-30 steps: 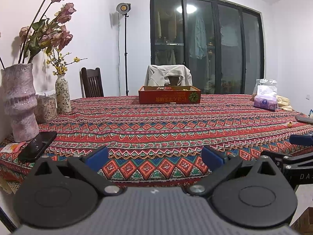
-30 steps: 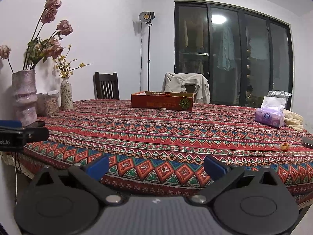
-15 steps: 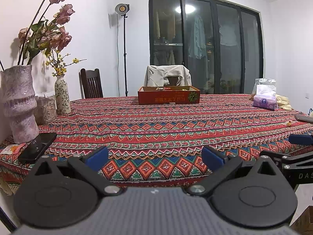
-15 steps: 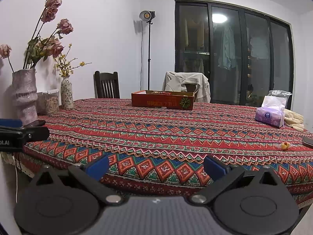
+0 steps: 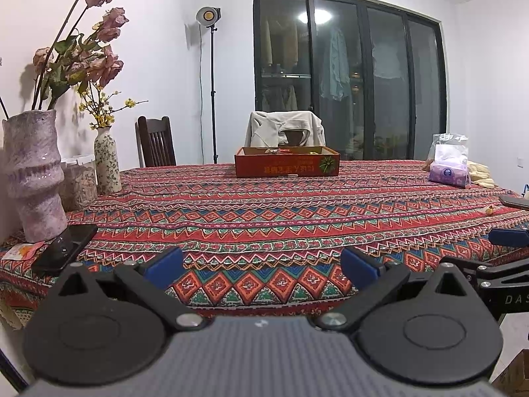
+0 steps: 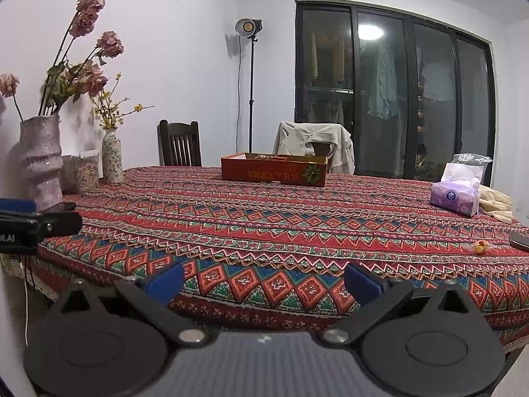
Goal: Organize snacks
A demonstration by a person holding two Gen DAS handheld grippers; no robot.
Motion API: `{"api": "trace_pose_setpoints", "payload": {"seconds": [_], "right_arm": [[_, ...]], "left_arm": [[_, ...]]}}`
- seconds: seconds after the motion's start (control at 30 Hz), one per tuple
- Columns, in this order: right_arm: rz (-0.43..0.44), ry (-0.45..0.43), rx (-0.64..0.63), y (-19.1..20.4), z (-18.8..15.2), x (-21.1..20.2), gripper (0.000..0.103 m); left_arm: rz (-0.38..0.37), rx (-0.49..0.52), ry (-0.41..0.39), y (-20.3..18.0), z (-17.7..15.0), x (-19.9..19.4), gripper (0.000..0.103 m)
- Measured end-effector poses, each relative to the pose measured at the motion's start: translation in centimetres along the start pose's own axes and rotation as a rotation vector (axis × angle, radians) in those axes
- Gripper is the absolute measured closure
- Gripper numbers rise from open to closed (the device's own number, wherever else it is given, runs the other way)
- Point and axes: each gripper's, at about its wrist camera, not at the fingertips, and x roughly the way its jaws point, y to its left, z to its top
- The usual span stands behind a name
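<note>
Both grippers' fingers (image 5: 163, 266) (image 6: 363, 281) spread empty; the red snack box (image 6: 274, 170), contents unclear, sits well beyond.

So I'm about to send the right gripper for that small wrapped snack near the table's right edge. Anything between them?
Nothing visible. The right gripper is open at the table's near edge, and only bare patterned tablecloth lies between it and the small wrapped snack. The dark phone sits just beyond the snack, to its right.
</note>
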Motion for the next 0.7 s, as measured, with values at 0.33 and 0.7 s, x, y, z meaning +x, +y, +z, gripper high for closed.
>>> {"api": "trace_pose_setpoints", "payload": {"seconds": [0.33, 0.7], "right_arm": [[0.006, 0.002, -0.005, 0.04, 0.04, 0.04, 0.000], [0.028, 0.000, -0.013, 0.25, 0.05, -0.05, 0.000]], "left_arm": [[-0.004, -0.002, -0.013, 0.15, 0.00, -0.30, 0.000], [-0.009, 0.004, -0.022, 0.15, 0.12, -0.42, 0.000]]}}
